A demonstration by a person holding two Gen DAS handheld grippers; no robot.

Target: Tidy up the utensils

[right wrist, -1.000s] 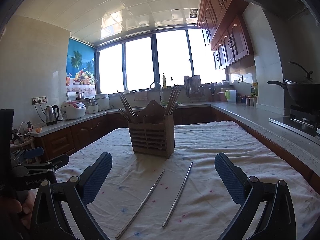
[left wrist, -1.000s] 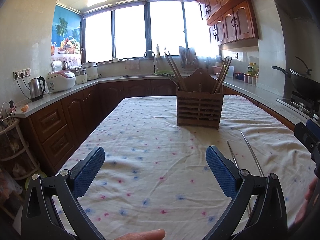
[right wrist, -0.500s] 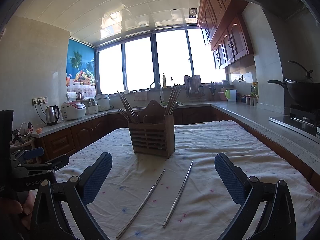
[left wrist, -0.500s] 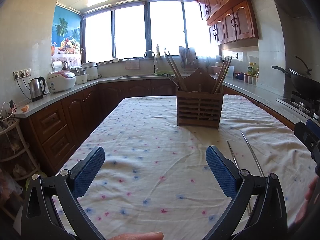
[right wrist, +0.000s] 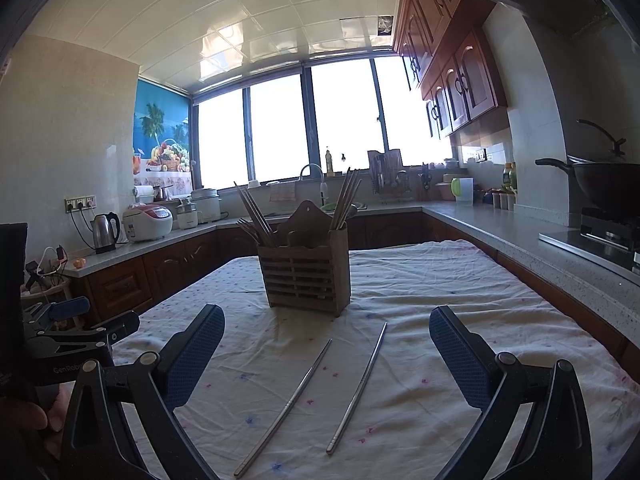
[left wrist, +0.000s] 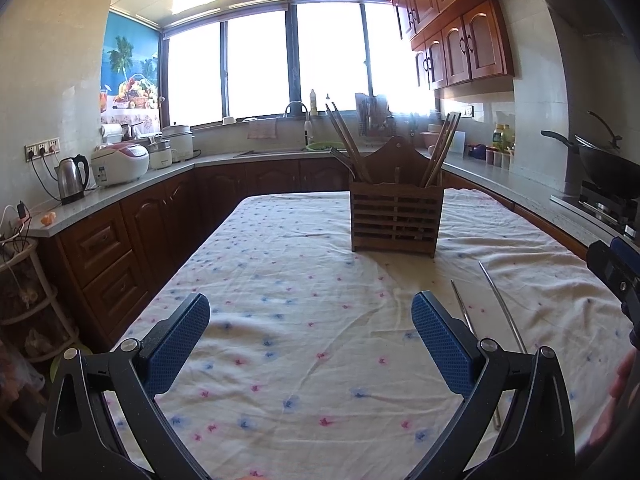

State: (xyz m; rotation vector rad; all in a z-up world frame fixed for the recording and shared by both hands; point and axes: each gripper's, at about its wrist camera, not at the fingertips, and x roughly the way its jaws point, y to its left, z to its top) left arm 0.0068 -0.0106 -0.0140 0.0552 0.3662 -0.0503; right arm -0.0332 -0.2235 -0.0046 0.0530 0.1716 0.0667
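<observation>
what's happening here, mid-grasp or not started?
Not started. A person holds both grippers above the cloth-covered table, both open and empty. Two metal chopsticks lie loose on the cloth right in front of the right gripper; the left gripper has them off to its right. The wooden utensil holder stands further back, already holding chopsticks. Nothing is being touched.
</observation>
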